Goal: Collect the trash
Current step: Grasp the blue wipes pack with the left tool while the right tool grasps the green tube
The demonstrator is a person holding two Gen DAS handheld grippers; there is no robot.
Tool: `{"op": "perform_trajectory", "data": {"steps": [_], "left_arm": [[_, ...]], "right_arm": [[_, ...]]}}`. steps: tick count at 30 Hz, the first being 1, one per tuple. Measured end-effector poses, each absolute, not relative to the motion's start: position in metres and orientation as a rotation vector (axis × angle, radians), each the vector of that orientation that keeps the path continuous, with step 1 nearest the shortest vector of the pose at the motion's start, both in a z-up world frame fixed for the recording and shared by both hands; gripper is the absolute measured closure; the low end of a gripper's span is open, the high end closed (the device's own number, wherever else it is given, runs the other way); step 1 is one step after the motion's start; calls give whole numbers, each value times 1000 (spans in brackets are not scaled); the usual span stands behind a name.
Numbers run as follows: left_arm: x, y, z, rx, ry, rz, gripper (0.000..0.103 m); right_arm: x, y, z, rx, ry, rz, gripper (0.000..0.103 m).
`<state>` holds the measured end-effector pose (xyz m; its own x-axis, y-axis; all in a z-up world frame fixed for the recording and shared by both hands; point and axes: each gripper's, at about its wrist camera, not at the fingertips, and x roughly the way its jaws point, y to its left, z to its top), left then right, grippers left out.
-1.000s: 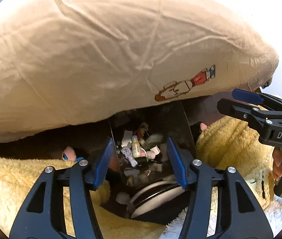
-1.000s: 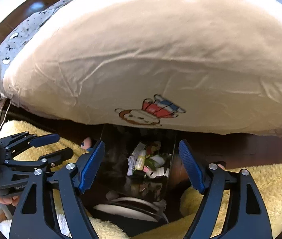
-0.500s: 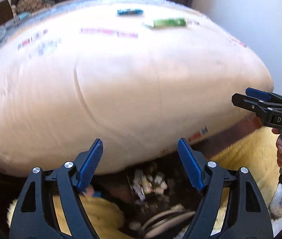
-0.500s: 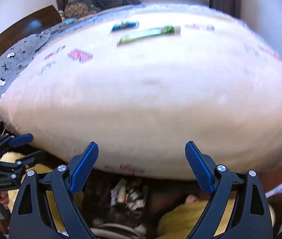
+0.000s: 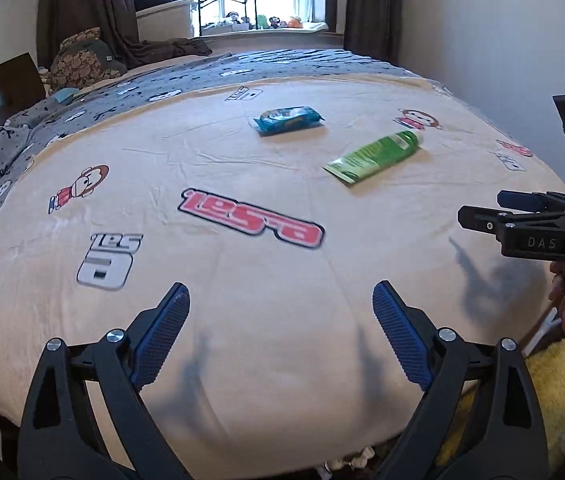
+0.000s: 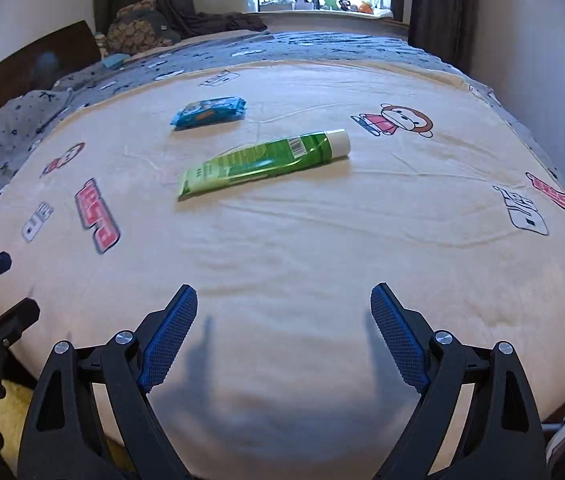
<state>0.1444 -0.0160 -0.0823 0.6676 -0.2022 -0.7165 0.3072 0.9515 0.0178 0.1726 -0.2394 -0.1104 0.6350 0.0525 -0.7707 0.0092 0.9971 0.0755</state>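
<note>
The right tool [image 5: 482, 216] carries the white letters "DAS" on its black body. Print on the blanket [image 5: 282, 272], green tube [image 6: 266, 160] and blue packet [image 6: 210, 112] is too unclear to read.

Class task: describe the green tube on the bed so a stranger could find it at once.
Start at the cream blanket covering the bed. Two items lie on it: the green tube nearer, a blue packet beyond. Only the tube is long, green and white-capped.

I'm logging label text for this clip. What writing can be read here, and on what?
"DAS": side of the right gripper body.
Red and grey logos on the cream blanket: stylised, upside down, not surely readable.
Green tube: print and barcode too small.
Blue packet: orange lettering blurred.
</note>
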Motion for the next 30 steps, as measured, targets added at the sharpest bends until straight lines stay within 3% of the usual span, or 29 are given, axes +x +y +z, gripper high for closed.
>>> {"op": "perform_trajectory", "data": {"steps": [15, 25, 27, 29, 30], "left_arm": [[215, -25, -71, 150, 739, -267, 15], [251, -27, -72, 154, 744, -266, 15], [261, -30, -74, 153, 754, -271, 15], [271, -32, -76, 154, 762, -275, 15], [278, -34, -77, 154, 766, -276, 15]], "right_arm": [[300, -237, -126, 366, 977, 71, 13], [362, -220, -131, 293, 998, -17, 15], [369, -217, -131, 223, 990, -53, 38], [371, -219, -131, 190, 981, -45, 43], [373, -221, -131, 168, 983, -29, 51]]}}
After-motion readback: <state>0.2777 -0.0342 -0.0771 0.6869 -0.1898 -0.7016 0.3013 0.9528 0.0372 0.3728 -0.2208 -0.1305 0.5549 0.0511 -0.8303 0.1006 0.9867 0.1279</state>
